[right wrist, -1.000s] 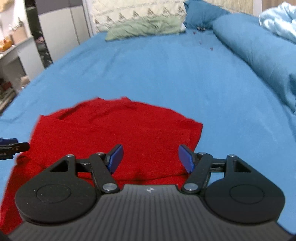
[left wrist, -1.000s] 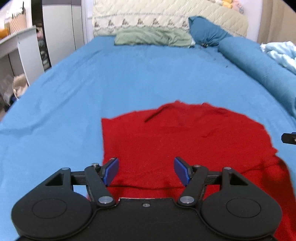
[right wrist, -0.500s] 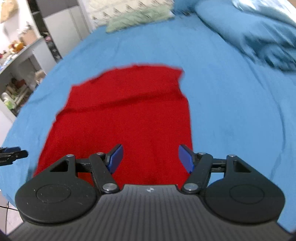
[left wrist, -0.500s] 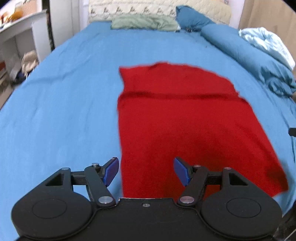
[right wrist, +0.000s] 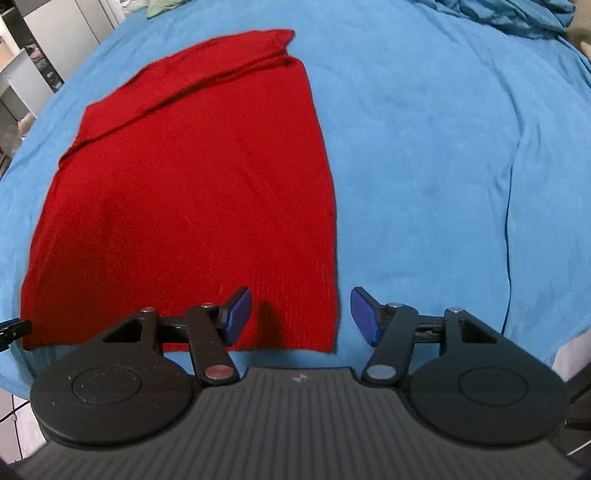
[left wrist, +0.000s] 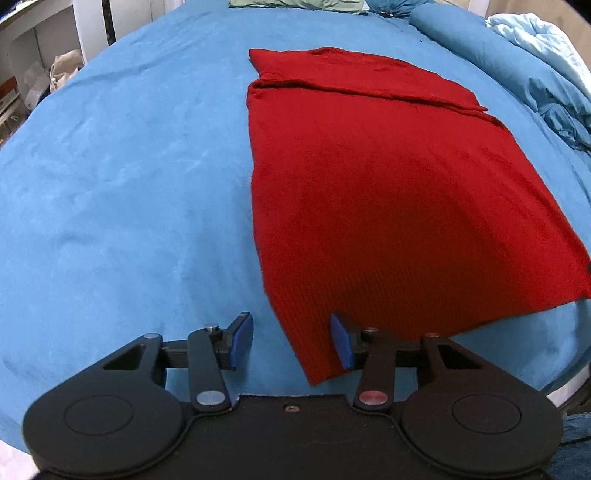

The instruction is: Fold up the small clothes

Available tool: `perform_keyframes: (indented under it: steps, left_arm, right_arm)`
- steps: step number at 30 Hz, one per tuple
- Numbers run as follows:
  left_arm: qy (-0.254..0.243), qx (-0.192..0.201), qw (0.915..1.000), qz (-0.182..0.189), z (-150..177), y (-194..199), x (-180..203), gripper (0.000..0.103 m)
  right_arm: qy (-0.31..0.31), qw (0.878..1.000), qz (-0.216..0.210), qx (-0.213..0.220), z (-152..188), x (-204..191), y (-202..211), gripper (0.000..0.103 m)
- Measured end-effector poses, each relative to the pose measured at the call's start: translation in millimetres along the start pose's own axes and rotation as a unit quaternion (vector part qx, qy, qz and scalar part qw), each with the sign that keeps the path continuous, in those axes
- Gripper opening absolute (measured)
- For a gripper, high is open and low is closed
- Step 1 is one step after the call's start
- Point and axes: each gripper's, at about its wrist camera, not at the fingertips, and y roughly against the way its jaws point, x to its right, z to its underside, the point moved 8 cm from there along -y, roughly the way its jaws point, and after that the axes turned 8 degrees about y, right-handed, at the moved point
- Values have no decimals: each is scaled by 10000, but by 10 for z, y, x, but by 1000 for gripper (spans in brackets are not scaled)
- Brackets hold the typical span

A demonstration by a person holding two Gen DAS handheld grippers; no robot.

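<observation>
Two grippers, left gripper [left wrist: 291, 341] and right gripper [right wrist: 301, 315], jaws closing but not yet gripping, straddle a red garment's [left wrist: 388, 192] near corners on the blue bed [left wrist: 122, 184], likely to fold it.

A blue bedsheet [left wrist: 122, 177] covers the whole bed. At its far end lies a green pillow [left wrist: 295, 3], with a dark blue pillow [left wrist: 388, 5] just beside it. Along the sheet's right edge — a rolled blue duvet [left wrist: 517, 62] and a pale blue blanket [left wrist: 543, 37]. Beyond its left edge stands white shelving [left wrist: 40, 55].
</observation>
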Motion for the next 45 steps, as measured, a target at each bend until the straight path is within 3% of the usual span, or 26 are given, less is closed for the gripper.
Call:
perform_keyframes:
  steps: [4, 12, 15, 17, 18, 21, 27, 32, 38, 42, 45]
  left_arm:
    - [10, -5, 10000, 19, 25, -17, 2, 44]
    - [-118, -82, 9999, 75, 44, -39, 77, 16]
    - [-77, -172, 9998, 77, 37, -34, 104, 7]
    - [-95, -220, 9997, 34, 22, -14, 109, 6]
    - [-73, -255, 9996, 13, 7, 4, 108, 6]
    - [26, -337, 9994, -15, -70, 107, 110, 6]
    - [408, -351, 9986, -4, -430, 514, 165, 5]
    - [759, -114, 9970, -17, -997, 849, 301, 5]
    - [1123, 613, 9917, -116, -1998, 1002, 396, 5]
    - [912, 1161, 9890, -68, -2823, 715, 477, 5]
    - [927, 1448, 9851, 19, -3386, 269, 430, 5]
  right_arm:
    - [31, 9999, 58, -159, 103, -13, -76, 66]
    - [31, 9993, 168, -319, 93, 1, -200, 60]
    - [73, 9991, 149, -378, 104, -8, -231, 47]
    - [123, 9989, 86, -442, 85, -7, -246, 25]
    - [137, 9988, 46, -477, 51, 11, -250, 21]
    - [77, 9984, -90, -562, -95, 50, -323, 20]
    - [-313, 9961, -643, -524, -402, 123, -15, 20]
    - [-629, 9901, -1233, -212, -980, 157, 343, 20]
    - [-697, 9800, -1809, 457, -2064, 193, 638, 20]
    - [-846, 9703, -2088, 884, -2926, 248, 493, 20]
    - [-888, 9689, -2035, 1095, -3511, 256, 98, 20]
